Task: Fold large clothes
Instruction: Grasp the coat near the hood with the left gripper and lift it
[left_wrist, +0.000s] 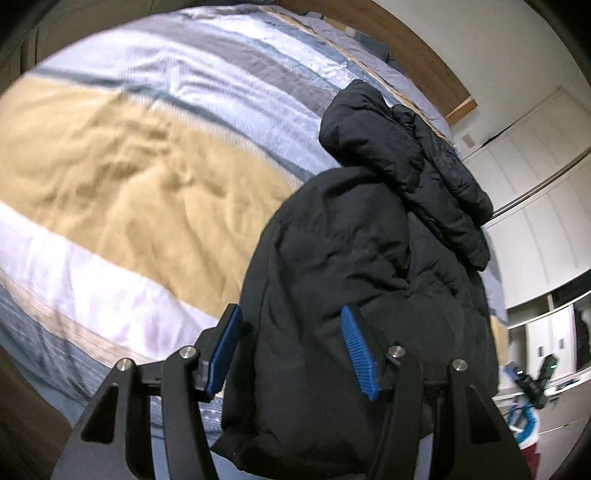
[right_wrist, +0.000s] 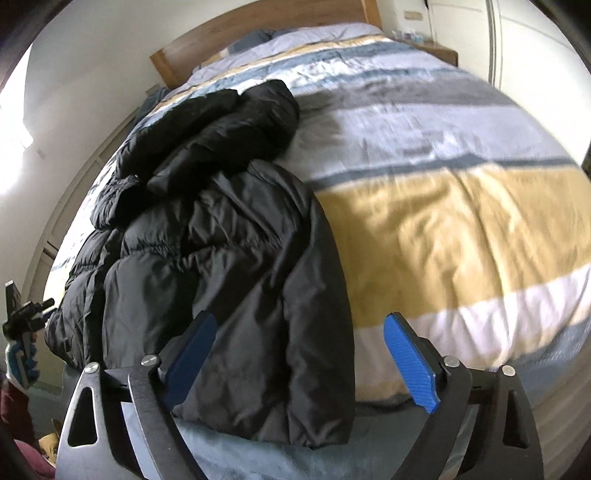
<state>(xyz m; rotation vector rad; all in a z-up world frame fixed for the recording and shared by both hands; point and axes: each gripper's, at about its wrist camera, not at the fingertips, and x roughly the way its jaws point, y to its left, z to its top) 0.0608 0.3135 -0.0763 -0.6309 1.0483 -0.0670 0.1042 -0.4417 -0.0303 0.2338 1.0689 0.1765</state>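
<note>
**Mia:** Where is the coat?

**Ben:** The big black puffy coat lies on the striped bed cover, along the side and near the foot of the bed. Its hood end points toward the wooden headboard.

**Mia:** Is it folded yet?

**Ben:** Partly, I think. It looks doubled over into a long bundle, with one part lying on top of another. But it is still bumpy and long, so I guess one more fold is left, plus some smoothing.

**Mia:** What about the left gripper?

**Ben:** Its blue pads are about half apart. The bottom end of the coat sits between them, but the pads don't seem to press on it. So it looks let go.

**Mia:** And the right gripper?

**Ben:** Its jaws are wide apart and hold nothing. The coat's bottom corner lies between them, close to the left pad. The right pad is over the bare bed cover.
</note>
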